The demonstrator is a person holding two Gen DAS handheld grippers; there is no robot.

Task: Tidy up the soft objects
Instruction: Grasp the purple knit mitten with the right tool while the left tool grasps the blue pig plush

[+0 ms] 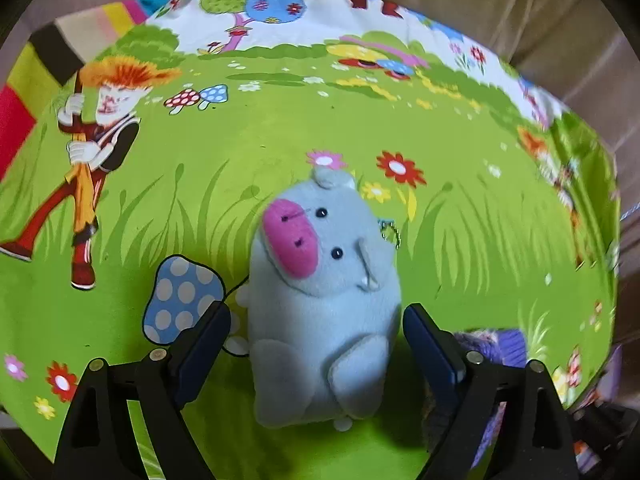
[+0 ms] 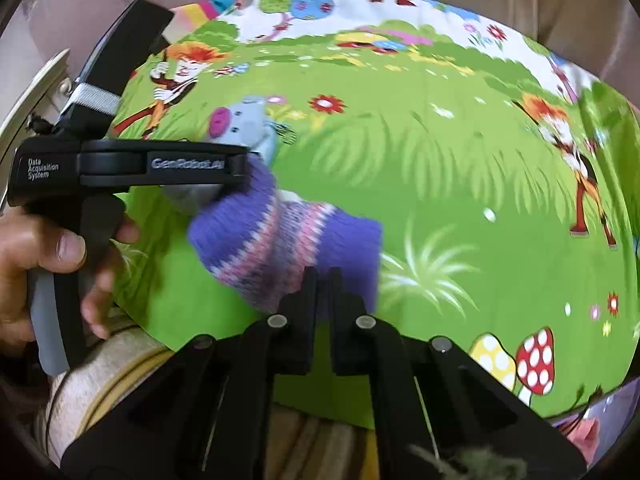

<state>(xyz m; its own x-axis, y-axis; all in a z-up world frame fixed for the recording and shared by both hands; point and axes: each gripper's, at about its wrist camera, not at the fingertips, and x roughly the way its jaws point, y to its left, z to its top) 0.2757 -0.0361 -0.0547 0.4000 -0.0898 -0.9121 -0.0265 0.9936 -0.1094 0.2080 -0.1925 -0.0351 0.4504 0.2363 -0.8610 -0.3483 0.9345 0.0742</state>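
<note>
A grey-blue plush toy [image 1: 320, 300] with a pink snout lies on the green cartoon sheet [image 1: 280, 128]. My left gripper [image 1: 316, 320] is open, one finger on each side of the plush's body, with a gap on both sides. The plush also shows in the right wrist view [image 2: 244, 120], behind the left gripper's body [image 2: 132, 166]. My right gripper [image 2: 323, 276] is shut on the edge of a purple knitted sock [image 2: 280, 240] with pink and white bands, held just above the sheet. A bit of the sock shows in the left wrist view [image 1: 500, 344].
The sheet covers a round-looking surface with beige sofa cushions [image 1: 520, 8] behind. A hand [image 2: 48, 256] holds the left gripper's handle. Striped beige fabric [image 2: 120, 364] lies at the near edge in the right wrist view.
</note>
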